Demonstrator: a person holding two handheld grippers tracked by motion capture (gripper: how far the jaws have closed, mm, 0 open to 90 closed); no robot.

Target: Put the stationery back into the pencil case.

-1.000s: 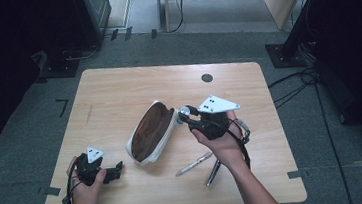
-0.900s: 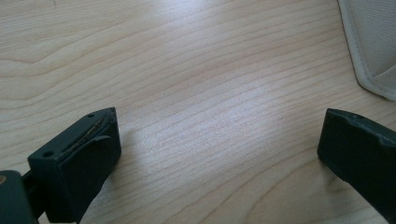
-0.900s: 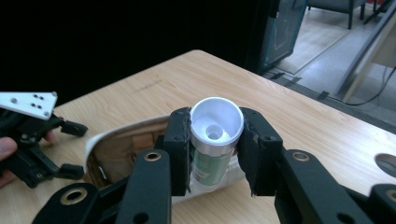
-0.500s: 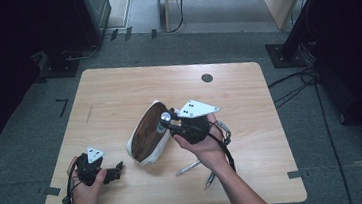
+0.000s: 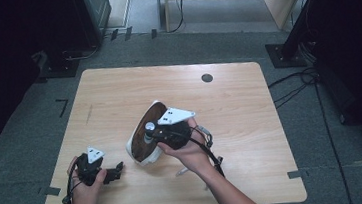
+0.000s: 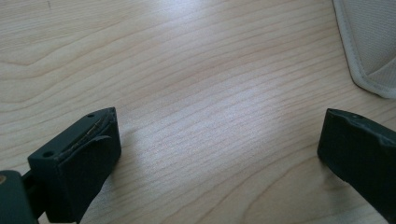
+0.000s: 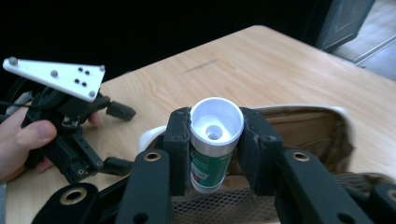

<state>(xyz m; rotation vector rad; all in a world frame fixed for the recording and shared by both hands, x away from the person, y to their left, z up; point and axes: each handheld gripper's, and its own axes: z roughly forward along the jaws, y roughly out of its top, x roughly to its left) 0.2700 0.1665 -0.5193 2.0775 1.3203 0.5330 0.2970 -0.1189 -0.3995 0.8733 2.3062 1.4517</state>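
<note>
An open pouch (image 5: pixel 140 145), white outside and brown inside, lies at the table's middle front. My right gripper (image 5: pixel 150 133) hovers over its mouth, shut on a green-and-white tube (image 5: pixel 148 129) with a white cap. In the right gripper view the tube (image 7: pixel 212 149) stands clamped between both pads, cap toward the camera, with the pouch's brown lining (image 7: pixel 299 126) just behind it. My left gripper (image 5: pixel 117 172) rests at the front left of the table, open with nothing in it. Its jaws (image 6: pixel 219 135) stand wide over bare wood, with the pouch's white corner (image 6: pixel 369 42) beyond.
A light pen (image 5: pixel 182 172) lies on the wooden table (image 5: pixel 251 125) by my right wrist. A black round cap (image 5: pixel 207 78) sits in the tabletop at the back right. Dark equipment stands and cables ring the table on the floor.
My right gripper has carried the tube leftward and a little down, from beside the pouch to over its open mouth. The left gripper has stayed put.
</note>
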